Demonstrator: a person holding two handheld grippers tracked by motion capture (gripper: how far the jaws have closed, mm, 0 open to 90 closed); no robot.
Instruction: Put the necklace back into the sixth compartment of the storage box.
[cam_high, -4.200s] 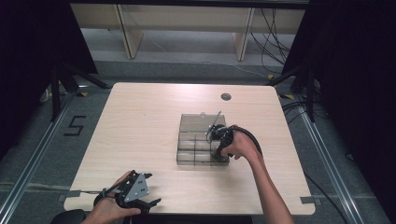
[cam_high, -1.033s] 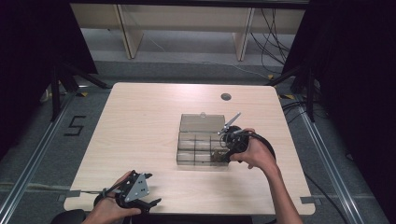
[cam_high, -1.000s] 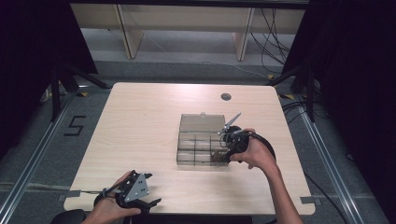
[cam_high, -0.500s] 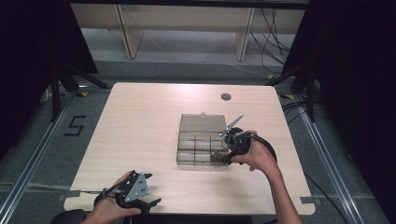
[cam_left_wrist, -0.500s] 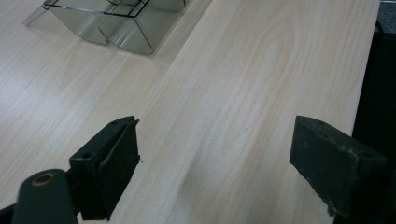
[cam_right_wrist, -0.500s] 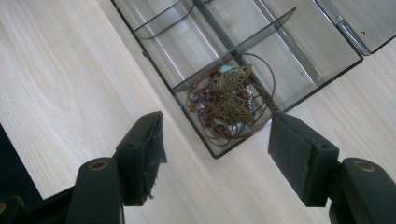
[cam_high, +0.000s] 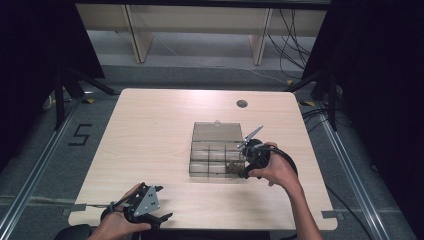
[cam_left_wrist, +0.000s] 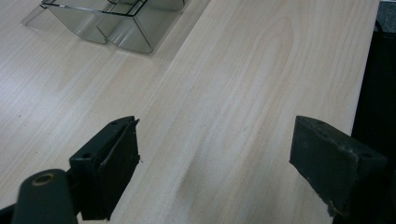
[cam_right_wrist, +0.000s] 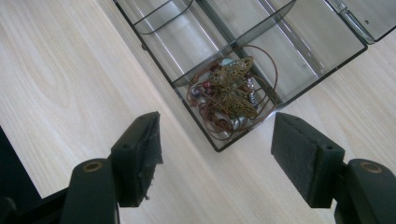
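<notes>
A clear plastic compartment box (cam_high: 192, 161) lies on the table with its lid (cam_high: 217, 131) folded back. A cord necklace with a brass butterfly pendant (cam_right_wrist: 231, 91) and beads lies coiled in the box's near right corner compartment (cam_high: 233, 168). My right gripper (cam_high: 245, 167) hovers just off that corner. In the right gripper view it (cam_right_wrist: 215, 154) is open; its jaws have just been opening, with nothing between them and the necklace lying free beyond the tips. My left gripper (cam_high: 162, 203) rests near the table's front left edge, open and holding nothing (cam_left_wrist: 215, 163).
The box's other compartments (cam_right_wrist: 196, 28) look bare. A round cable hole (cam_high: 242, 104) sits in the table's far side. The table's right edge (cam_left_wrist: 369, 70) runs close beside my left gripper. A corner of the box (cam_left_wrist: 116, 23) shows ahead of it.
The right hand has drawn back from over the box to its near right corner. The left hand and gripper have not moved.
</notes>
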